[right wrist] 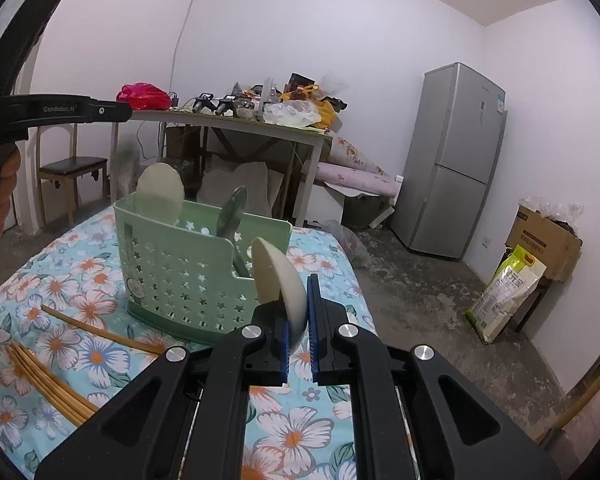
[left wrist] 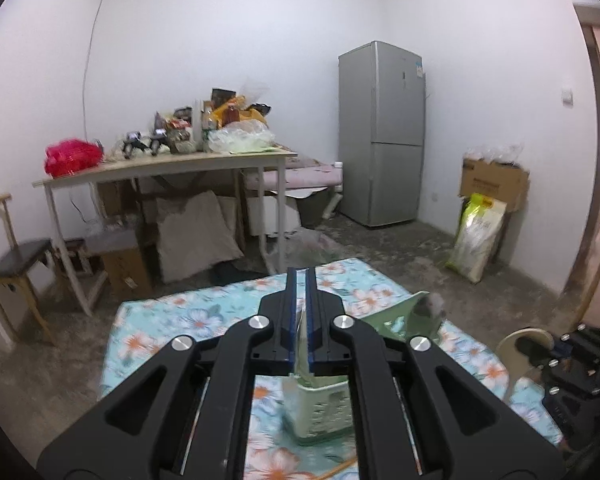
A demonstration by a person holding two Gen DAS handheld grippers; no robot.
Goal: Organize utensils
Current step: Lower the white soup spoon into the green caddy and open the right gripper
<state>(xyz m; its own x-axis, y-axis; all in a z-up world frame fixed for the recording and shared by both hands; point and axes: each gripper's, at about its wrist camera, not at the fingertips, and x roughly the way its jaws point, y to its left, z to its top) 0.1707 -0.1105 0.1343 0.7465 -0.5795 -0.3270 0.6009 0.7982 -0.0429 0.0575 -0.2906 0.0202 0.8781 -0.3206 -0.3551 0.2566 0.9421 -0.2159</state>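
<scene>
The right gripper [right wrist: 298, 312] holds a cream spoon [right wrist: 278, 276] by its bowl, just beside the green caddy [right wrist: 188, 276] at its 4 o'clock. The caddy stands on the floral cloth [right wrist: 80, 344], a second cream spoon [right wrist: 160, 194] and a metal spoon [right wrist: 232, 210] upright in it, chopsticks [right wrist: 48, 380] lying at its 8 o'clock. The left gripper [left wrist: 301, 292] hovers over the caddy, jaws narrow, a thin clear thing [left wrist: 302, 344] blurred between them; whether it is gripped is unclear.

A lived-in home room: a grey fridge [left wrist: 381, 132], a cluttered table [left wrist: 168, 162] (bags and packets heaped on it), a rice sack [left wrist: 476, 236], a wooden chair [right wrist: 70, 172].
</scene>
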